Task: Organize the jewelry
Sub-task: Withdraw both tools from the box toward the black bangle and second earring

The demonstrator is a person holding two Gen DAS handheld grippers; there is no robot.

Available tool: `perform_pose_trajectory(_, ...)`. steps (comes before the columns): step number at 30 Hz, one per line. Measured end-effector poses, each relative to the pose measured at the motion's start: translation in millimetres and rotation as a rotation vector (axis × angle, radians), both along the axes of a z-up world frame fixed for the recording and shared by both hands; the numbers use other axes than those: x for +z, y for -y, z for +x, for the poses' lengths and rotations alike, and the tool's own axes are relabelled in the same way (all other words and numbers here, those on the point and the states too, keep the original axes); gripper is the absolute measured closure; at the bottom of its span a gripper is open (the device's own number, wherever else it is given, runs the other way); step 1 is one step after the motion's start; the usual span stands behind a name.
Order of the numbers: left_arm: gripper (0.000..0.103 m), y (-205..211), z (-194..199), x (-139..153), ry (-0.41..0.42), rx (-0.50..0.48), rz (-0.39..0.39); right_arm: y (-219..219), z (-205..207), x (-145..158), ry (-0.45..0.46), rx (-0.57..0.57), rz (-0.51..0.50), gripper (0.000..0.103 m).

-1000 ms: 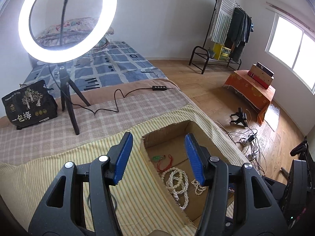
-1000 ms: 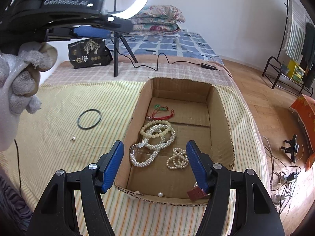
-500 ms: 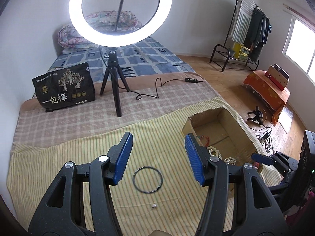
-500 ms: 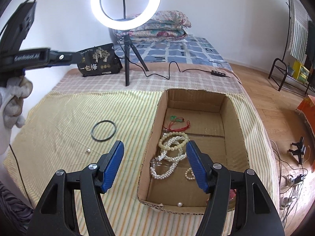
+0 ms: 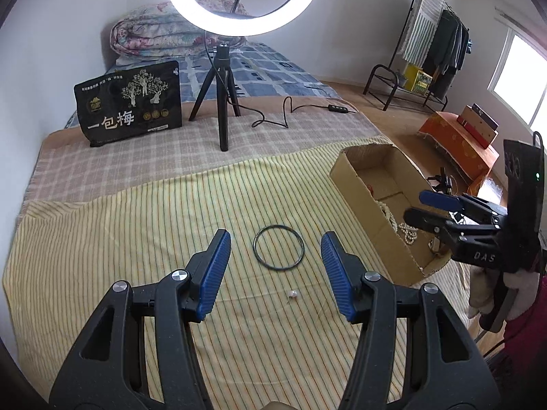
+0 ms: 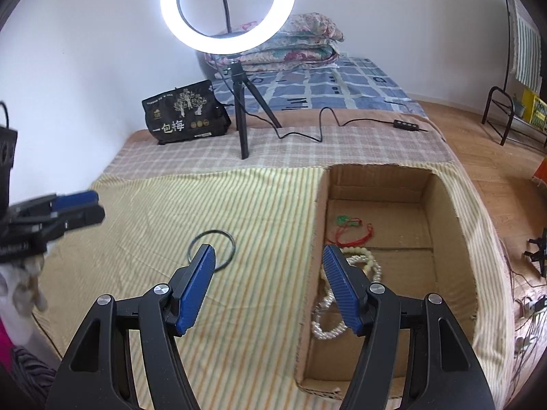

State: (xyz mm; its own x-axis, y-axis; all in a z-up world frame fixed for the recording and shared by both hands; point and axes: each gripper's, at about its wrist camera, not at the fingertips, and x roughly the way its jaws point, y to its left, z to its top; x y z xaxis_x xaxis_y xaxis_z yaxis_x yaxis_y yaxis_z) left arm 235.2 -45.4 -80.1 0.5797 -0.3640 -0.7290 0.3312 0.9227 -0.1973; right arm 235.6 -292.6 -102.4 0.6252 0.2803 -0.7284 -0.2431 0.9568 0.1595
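A thin black ring (image 5: 255,248) lies flat on the yellow striped cloth (image 5: 136,239), with a small loose pearl (image 5: 293,294) just nearer to me. My left gripper (image 5: 275,235) hangs open above them, nothing between its fingers. To the right stands an open cardboard box (image 5: 362,201) holding pearl strands (image 5: 407,230). In the right wrist view my right gripper (image 6: 268,248) is open and empty above the box's left wall (image 6: 319,225). The ring (image 6: 232,241) shows partly behind its left finger. Bead and pearl strands (image 6: 371,266) and a red cord with a green pendant (image 6: 352,230) lie in the box.
A ring light on a tripod (image 5: 222,116), its cable (image 5: 273,119) and a black printed bag (image 5: 130,109) stand on the checked cloth behind. A folded quilt (image 5: 154,37) lies further back. The bed edge drops to a wooden floor on the right, with a clothes rack (image 5: 430,51).
My left gripper has swung left from above the box to above the ring and the pearl. The right gripper has drifted left to the box's left wall. Both stay equally open.
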Motion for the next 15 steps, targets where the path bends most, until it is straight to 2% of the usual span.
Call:
perform_pose_trajectory(7,0.047,15.2,-15.9,-27.5,-0.042,-0.076,0.006,-24.4,17.7,-13.4,-0.065,0.016,0.002,0.038)
perform_pose_trajectory(13,0.047,22.5,-23.0,-52.6,-0.098,-0.101,0.000,-35.5,34.8,-23.2,-0.116,0.003,0.033,0.038)
perform_pose_trajectory(15,0.047,25.1,-25.1,-59.1,-0.110,-0.110,-0.005,-39.1,41.4,-28.7,-0.140,-0.005,0.044,0.044)
